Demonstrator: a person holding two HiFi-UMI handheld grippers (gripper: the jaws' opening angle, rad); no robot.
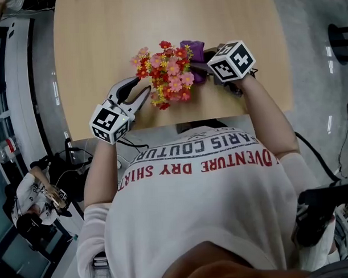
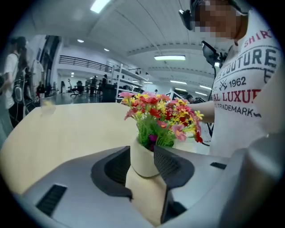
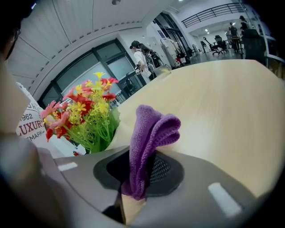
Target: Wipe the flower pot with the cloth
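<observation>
I've got the L gripper [image 1: 137, 90] at 8 o'clock of the flowers [image 1: 169, 73], jaws clamped on the white flower pot [image 2: 143, 162]. R gripper [image 3: 141, 165] at 3 o'clock pinches the purple cloth [image 3: 153, 127] (folded, sticking up). Pot's by the table [image 1: 102, 41] edge at 6 o'clock.

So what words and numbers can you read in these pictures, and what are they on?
All are printed on the person's T-shirt:
"COUTURE"
"1962"
"LUXU", cut off at the picture's edge
"TRADEMARK"
"DRY SHIR", cut off, upside down in the head view
"DVENTURE", its start hidden, also upside down in the head view
The cubes carry only black-and-white square patterns, no words.
Nothing else can be read.
</observation>
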